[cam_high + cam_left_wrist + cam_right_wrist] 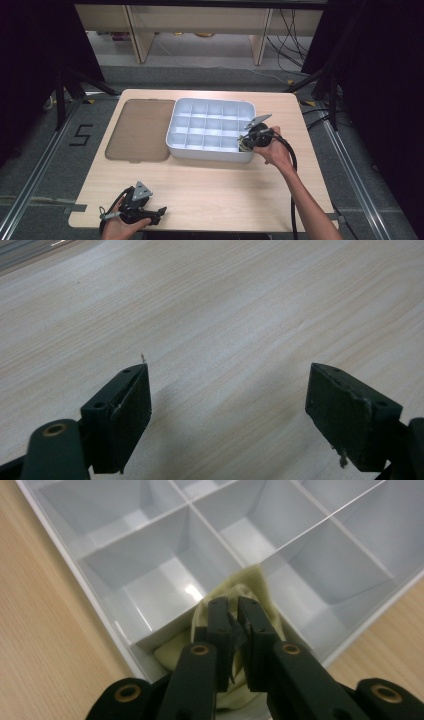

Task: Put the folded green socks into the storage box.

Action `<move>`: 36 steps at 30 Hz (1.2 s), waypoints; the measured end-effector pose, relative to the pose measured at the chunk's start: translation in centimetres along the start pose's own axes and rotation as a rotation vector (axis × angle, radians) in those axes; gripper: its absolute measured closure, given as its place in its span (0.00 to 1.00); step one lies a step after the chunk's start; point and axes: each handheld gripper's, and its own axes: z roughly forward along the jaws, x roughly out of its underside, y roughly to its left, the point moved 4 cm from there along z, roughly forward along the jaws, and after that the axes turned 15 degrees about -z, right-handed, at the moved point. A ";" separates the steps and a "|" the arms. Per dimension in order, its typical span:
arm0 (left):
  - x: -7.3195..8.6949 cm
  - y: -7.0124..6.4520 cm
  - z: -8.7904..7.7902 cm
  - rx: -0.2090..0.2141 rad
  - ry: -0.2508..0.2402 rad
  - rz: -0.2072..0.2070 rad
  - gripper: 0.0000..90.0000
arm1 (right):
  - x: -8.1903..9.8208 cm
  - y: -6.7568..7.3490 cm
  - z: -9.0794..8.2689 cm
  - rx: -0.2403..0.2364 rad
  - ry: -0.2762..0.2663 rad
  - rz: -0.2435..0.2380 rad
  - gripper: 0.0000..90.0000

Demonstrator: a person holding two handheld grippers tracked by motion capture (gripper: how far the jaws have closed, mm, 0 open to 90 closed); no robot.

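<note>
Pressing pale yellow cloth (250,592) into near corner cell of white divided tray (186,148); right tongs (236,611) nearly clenched, cloth around them. Left tongs (227,405) released, idle on bench (225,315). Remaining cells empty, lid (140,130) off beside tray. Floor marking "5" (81,135); no brands legible.

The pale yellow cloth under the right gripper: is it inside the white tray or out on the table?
Inside. The cloth lies crumpled in a corner compartment of the tray, beneath the right gripper.
</note>
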 end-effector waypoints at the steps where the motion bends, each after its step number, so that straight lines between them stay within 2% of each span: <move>1: 0.0 0.1 0.0 -0.003 0.005 0.013 0.20 | -0.1 -0.1 -0.4 0.010 -0.011 0.015 0.92; 2: 0.0 0.0 -0.1 -0.005 0.012 0.010 0.20 | -0.2 -0.3 -0.6 0.022 -0.023 0.021 0.92; 3: 0.0 0.0 0.1 -0.009 -0.007 -0.004 0.20 | -0.3 -0.5 -0.7 0.024 -0.025 0.018 0.92; 5: 0.0 0.0 0.0 -0.002 0.006 0.007 0.20 | -0.6 -0.7 -0.7 0.029 -0.039 0.041 0.92; 6: 0.0 -0.1 0.0 0.000 0.000 0.005 0.20 | -0.6 -0.8 -0.5 0.037 -0.044 0.033 0.92; 8: 0.0 0.0 0.0 -0.010 0.003 0.008 0.20 | -0.9 -0.7 0.1 0.028 -0.049 0.050 0.92; 9: 0.0 -0.1 0.1 -0.003 0.001 -0.013 0.20 | -1.0 -0.7 0.4 0.020 -0.031 0.047 0.93; 10: 0.0 0.0 0.0 0.000 0.005 -0.003 0.20 | -1.0 -0.7 0.7 0.011 -0.015 0.038 0.93; 11: 0.1 0.0 0.0 0.001 -0.001 -0.014 0.20 | -1.0 -0.7 1.2 0.011 0.005 0.028 0.93; 13: 0.0 0.0 -0.1 0.000 0.002 0.007 0.20 | -0.8 -0.6 1.9 -0.008 0.044 0.024 0.94; 16: 0.0 0.0 -0.1 0.000 0.001 0.003 0.20 | -0.8 -0.6 2.0 0.006 0.065 0.016 0.94; 19: 0.1 -0.1 0.1 0.000 -0.002 -0.010 0.20 | -0.7 -0.4 2.0 -0.007 0.109 0.021 0.95; 20: 0.1 -0.1 0.0 0.003 0.011 -0.002 0.20 | -0.6 -0.4 2.0 -0.008 0.117 0.017 0.96; 22: 0.0 -0.1 0.0 0.003 -0.001 0.009 0.20 | -0.3 -0.4 2.3 -0.013 0.129 0.009 0.96; 24: 0.0 -0.1 -0.1 -0.001 0.002 0.007 0.20 | -0.2 -0.4 2.5 -0.021 0.147 0.016 0.96; 26: 0.0 0.0 -0.1 0.000 0.006 0.006 0.20 | -0.1 -0.5 2.8 -0.022 0.148 0.001 0.96; 28: 0.0 0.0 0.0 -0.005 -0.007 -0.008 0.20 | -0.2 -0.3 2.9 -0.032 0.172 0.018 0.96; 30: 0.0 0.1 -0.1 -0.002 0.001 0.004 0.20 | -0.3 -0.4 2.8 -0.031 0.171 0.001 0.95; 31: 0.0 0.0 -0.1 0.001 0.005 -0.005 0.20 | -0.3 -0.4 2.7 -0.029 0.159 0.007 0.95; 33: 0.0 0.1 -0.2 -0.003 0.004 0.012 0.20 | -0.3 -0.4 2.3 -0.024 0.135 0.027 0.94; 34: 0.0 0.0 -0.1 0.000 -0.001 0.003 0.20 | -0.4 -0.5 2.0 -0.020 0.109 0.025 0.93; 35: 0.0 0.0 -0.1 0.000 -0.002 0.004 0.20 | -0.5 -0.5 1.5 -0.011 0.080 0.045 0.92; 36: 0.0 0.0 -0.1 0.000 -0.001 0.005 0.20 | -0.6 -0.7 1.3 -0.005 0.050 0.024 0.91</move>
